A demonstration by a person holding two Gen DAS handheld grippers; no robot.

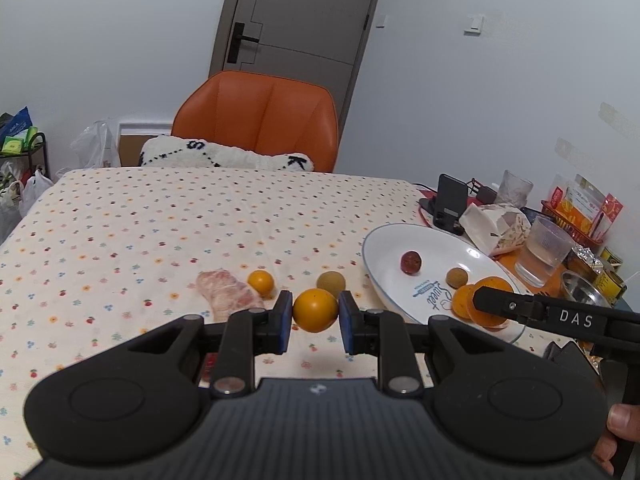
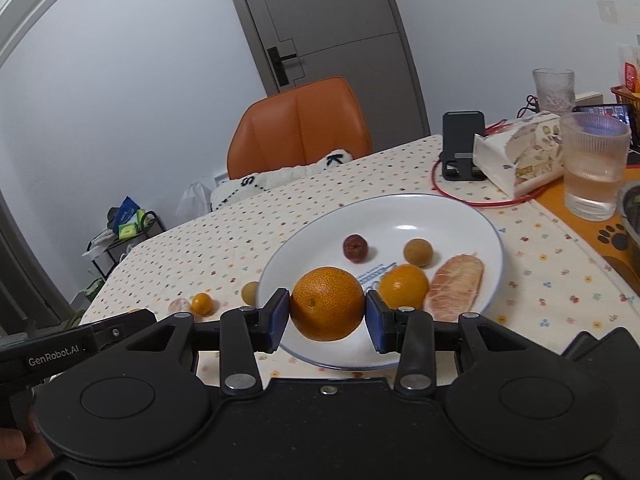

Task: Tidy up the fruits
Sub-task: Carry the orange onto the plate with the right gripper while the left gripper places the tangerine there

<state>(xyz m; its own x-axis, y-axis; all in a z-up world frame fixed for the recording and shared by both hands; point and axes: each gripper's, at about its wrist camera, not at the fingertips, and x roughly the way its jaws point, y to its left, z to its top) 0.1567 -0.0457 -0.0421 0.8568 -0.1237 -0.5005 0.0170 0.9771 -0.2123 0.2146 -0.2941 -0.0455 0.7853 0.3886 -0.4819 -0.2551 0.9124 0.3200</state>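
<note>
Carrying fruit to the white plate [image 2: 472, 216] on both sides: the left tool [image 1: 315, 312] is closed onto a small smooth orange fruit [image 1: 315, 310], held off the dotted desk [image 1: 160, 220] left of the plate; the right tool [image 2: 326, 310] is clamped on a larger pebbled orange [image 2: 326, 308], which hangs over the plate's near rim. On the plate already: a dark red fruit [image 2: 355, 247], a brown longan [image 2: 418, 252], a smooth orange [image 2: 403, 286] and a peeled pomelo segment [image 2: 454, 286]. Still on the desk: another pomelo piece [image 1: 228, 292], a small kumquat [image 1: 260, 282] and a brown longan [image 1: 330, 283], all near each other. Step looks like mid-collection, roughly half done. Next move likely calls for lowering the big orange onto a bare spot near the plate's front, then opening; round fruit may roll, so release low. The left tool then needs to swing right over the rim without bumping the right one.
</note>
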